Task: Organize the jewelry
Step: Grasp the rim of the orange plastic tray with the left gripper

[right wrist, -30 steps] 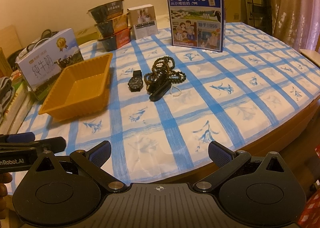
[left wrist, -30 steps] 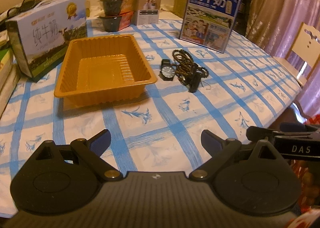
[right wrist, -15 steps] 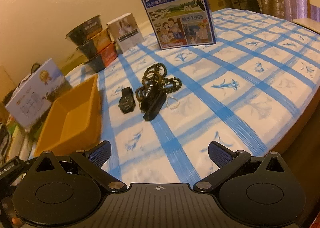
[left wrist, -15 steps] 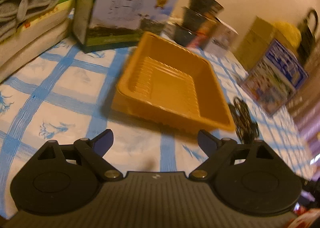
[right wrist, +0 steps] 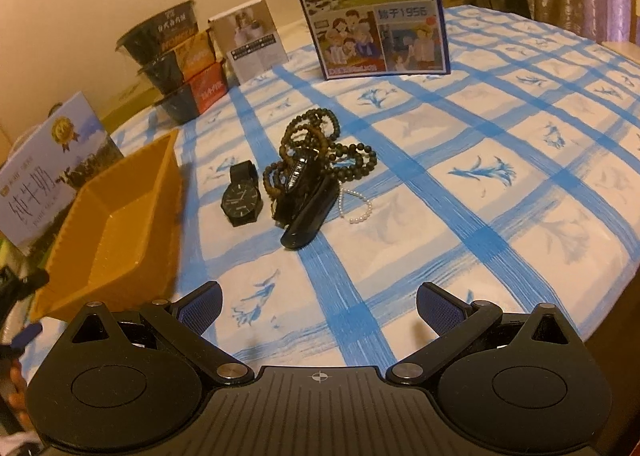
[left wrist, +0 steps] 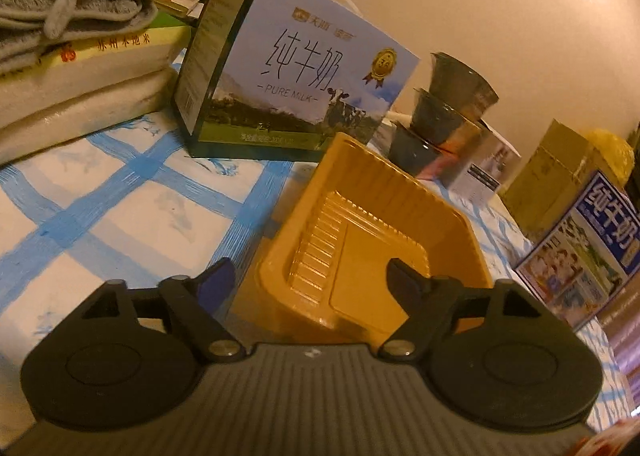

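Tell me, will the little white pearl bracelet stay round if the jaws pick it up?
Probably not. The pearl bracelet lies in a loose, bent loop on the tablecloth, so it likely droops like string. Its beads are tiny, so it looks light. Part hides under the black band, so it might snag.

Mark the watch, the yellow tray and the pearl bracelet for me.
watch (right wrist: pixel 241 199): right wrist view, on the dark dial.
yellow tray (right wrist: pixel 120 172): right wrist view, on the far rim.
pearl bracelet (right wrist: pixel 359 219): right wrist view, on the near beads of the loop.
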